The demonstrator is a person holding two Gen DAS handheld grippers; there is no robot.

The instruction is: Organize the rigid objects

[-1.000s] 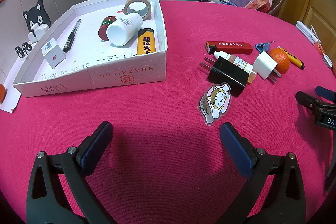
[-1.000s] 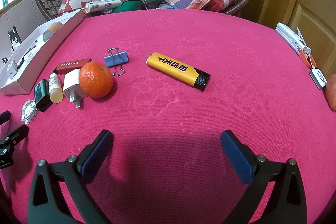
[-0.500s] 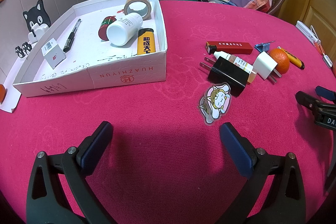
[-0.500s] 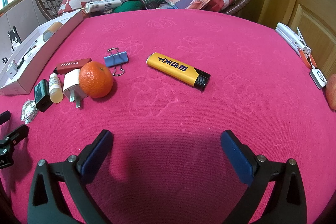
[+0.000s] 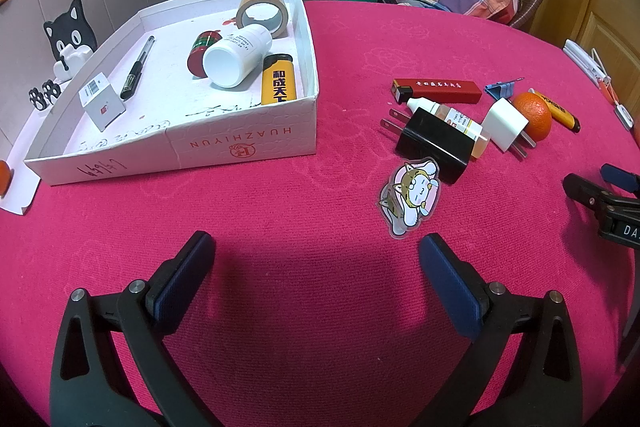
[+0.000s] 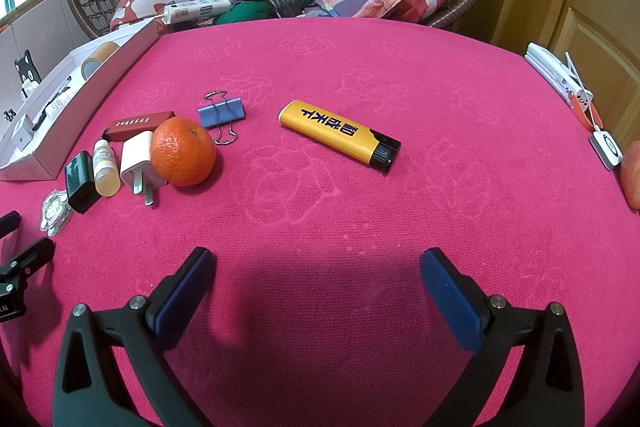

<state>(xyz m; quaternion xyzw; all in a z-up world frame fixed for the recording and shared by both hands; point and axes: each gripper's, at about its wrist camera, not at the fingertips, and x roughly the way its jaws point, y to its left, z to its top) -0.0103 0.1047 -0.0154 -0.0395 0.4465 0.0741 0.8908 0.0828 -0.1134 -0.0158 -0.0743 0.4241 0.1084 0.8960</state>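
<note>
On the pink tablecloth (image 6: 360,39), both tools hover low with jaws spread wide and nothing between them — the left gripper (image 5: 316,267) facing the white box (image 5: 240,143), the right gripper (image 6: 316,279) facing the loose items. That box serves as the collecting place: a tape roll (image 5: 262,7), white bottle (image 5: 238,57), pen (image 5: 138,69) and a yellow lighter (image 5: 277,85) already lie inside. Unsorted things remain on the cloth — a second yellow lighter (image 6: 340,135) directly ahead of the right tool, likely its next pick, with a binder clip (image 6: 221,113), mandarin (image 6: 183,151), white charger (image 6: 138,163), black charger (image 5: 434,145) and dropper bottle (image 6: 106,169) clustered nearby.
</note>
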